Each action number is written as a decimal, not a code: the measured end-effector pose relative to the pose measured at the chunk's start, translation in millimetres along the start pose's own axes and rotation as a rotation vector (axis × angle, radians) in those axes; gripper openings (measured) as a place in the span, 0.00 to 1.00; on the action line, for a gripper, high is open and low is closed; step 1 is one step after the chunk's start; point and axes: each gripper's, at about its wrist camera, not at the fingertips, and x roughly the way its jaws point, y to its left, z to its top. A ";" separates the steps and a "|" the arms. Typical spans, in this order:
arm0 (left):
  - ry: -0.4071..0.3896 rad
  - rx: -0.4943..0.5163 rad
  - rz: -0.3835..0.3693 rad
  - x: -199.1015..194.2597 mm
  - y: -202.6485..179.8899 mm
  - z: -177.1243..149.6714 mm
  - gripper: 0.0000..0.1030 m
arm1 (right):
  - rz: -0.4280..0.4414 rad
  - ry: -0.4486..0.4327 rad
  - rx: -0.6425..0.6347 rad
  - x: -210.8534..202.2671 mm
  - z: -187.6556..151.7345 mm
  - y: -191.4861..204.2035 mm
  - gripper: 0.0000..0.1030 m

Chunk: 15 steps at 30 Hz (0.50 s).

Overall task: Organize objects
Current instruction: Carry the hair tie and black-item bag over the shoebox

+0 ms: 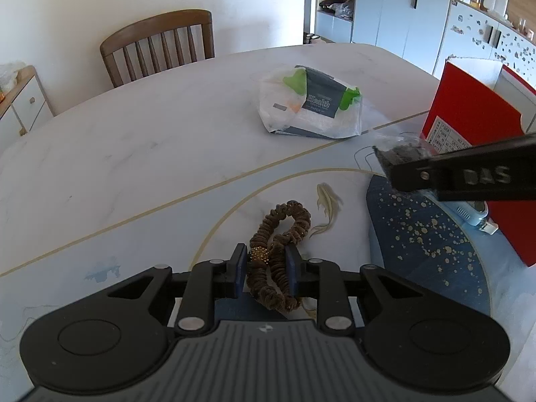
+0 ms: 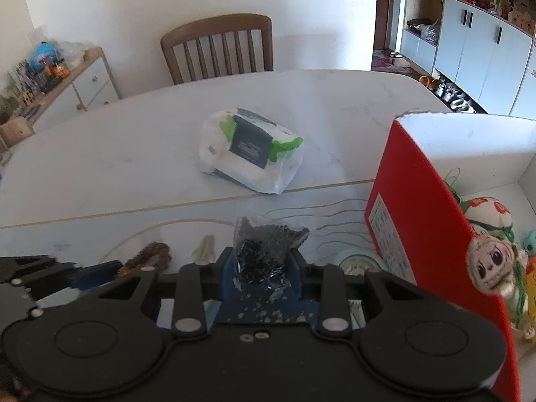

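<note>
In the left wrist view, the left gripper point(image 1: 266, 268) is at the lower middle of the frame, and its two blue pads pinch a brown hair scrunchie point(image 1: 281, 251) with a small golden bead. The scrunchie passes between the jaws; its loop lies ahead of them on the white table point(image 1: 134, 154), and a short end hangs behind the pads.

In the right wrist view, the right gripper point(image 2: 263, 268) is at the lower middle, and its jaws are pressed on a small clear bag of black pieces point(image 2: 268, 251). The bag sits between the pads, and its top comes out above them.

A red box point(image 2: 418, 227) stands at the right of the frame, just beside this gripper. A wrapped tissue pack point(image 2: 249, 154) lies farther away, at the centre of the table.
</note>
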 end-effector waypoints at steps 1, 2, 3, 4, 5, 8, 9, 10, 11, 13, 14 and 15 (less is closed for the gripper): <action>-0.002 -0.002 -0.001 -2.2 -0.1 0.6 0.23 | 0.008 -0.004 0.000 -5.5 -1.2 0.6 0.31; -0.006 -0.004 -0.002 -5.0 -0.4 1.0 0.23 | 0.012 -0.008 0.000 -10.5 -2.2 1.2 0.31; -0.009 -0.007 -0.003 -7.7 -0.9 1.6 0.23 | 0.017 -0.012 -0.001 -15.2 -3.0 1.8 0.31; -0.011 -0.012 -0.006 -10.9 -1.2 2.5 0.23 | 0.024 -0.017 -0.002 -21.0 -4.0 1.8 0.31; -0.013 -0.019 -0.009 -14.8 -1.5 3.6 0.23 | 0.028 -0.021 -0.003 -26.1 -4.6 1.6 0.31; -0.024 -0.028 -0.021 -27.1 -4.7 6.7 0.23 | 0.037 -0.036 -0.002 -42.2 -5.8 -0.3 0.31; -0.027 -0.028 -0.025 -31.5 -6.0 7.7 0.23 | 0.042 -0.041 -0.001 -48.1 -6.3 -1.1 0.31; -0.032 -0.029 -0.029 -36.9 -7.8 8.9 0.23 | 0.044 -0.048 -0.001 -53.5 -6.9 -2.3 0.31; -0.036 -0.030 -0.033 -42.0 -9.4 9.9 0.23 | 0.048 -0.053 -0.001 -58.5 -7.3 -3.4 0.31; -0.045 -0.034 -0.039 -51.6 -12.3 11.9 0.23 | 0.058 -0.063 0.001 -70.7 -8.7 -6.1 0.31; -0.048 -0.037 -0.043 -56.6 -14.3 13.5 0.23 | 0.061 -0.070 0.002 -75.9 -9.0 -7.6 0.31; -0.052 -0.039 -0.048 -61.5 -16.3 15.2 0.23 | 0.062 -0.077 0.001 -81.4 -9.3 -9.2 0.31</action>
